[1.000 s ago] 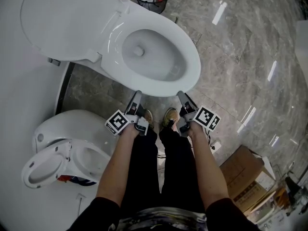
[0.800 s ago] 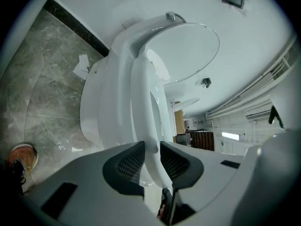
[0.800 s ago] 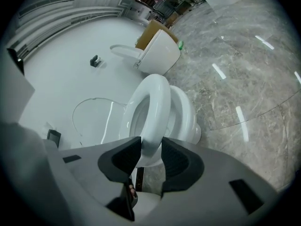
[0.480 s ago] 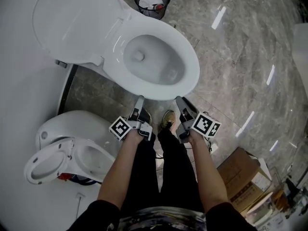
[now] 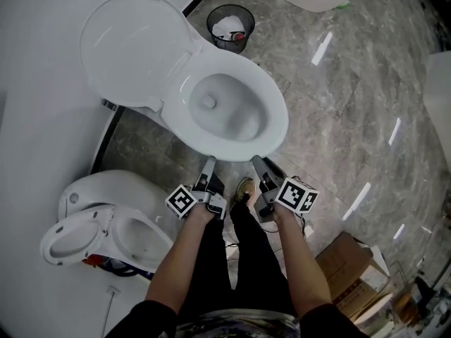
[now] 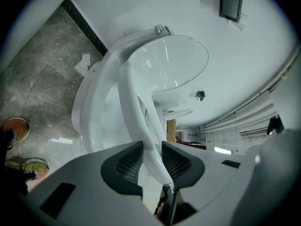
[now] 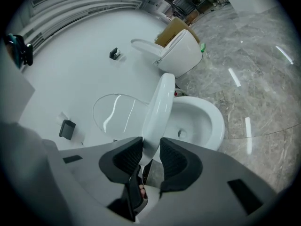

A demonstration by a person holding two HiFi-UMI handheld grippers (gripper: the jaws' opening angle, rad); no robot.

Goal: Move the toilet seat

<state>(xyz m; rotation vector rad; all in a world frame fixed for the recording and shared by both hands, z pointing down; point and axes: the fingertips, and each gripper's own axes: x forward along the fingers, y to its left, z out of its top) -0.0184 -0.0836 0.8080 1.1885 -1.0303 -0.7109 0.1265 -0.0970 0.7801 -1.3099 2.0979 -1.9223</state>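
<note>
At the bowl (image 5: pixel 239 118) front, head view: left tongs (image 5: pixel 209 160) and right tongs (image 5: pixel 254 160) sit lower in frame than a second ago; open floor (image 5: pixel 338 104) rightward. Left gripper view: opening, they pinch the seat (image 6: pixel 134 102). Right gripper view: closing on its edge.

Looked steeply down from head height in the head view; sat low and close in both gripper views, facing the glossy white oval toilet seat (image 5: pixel 280 115), shared by all.
</note>
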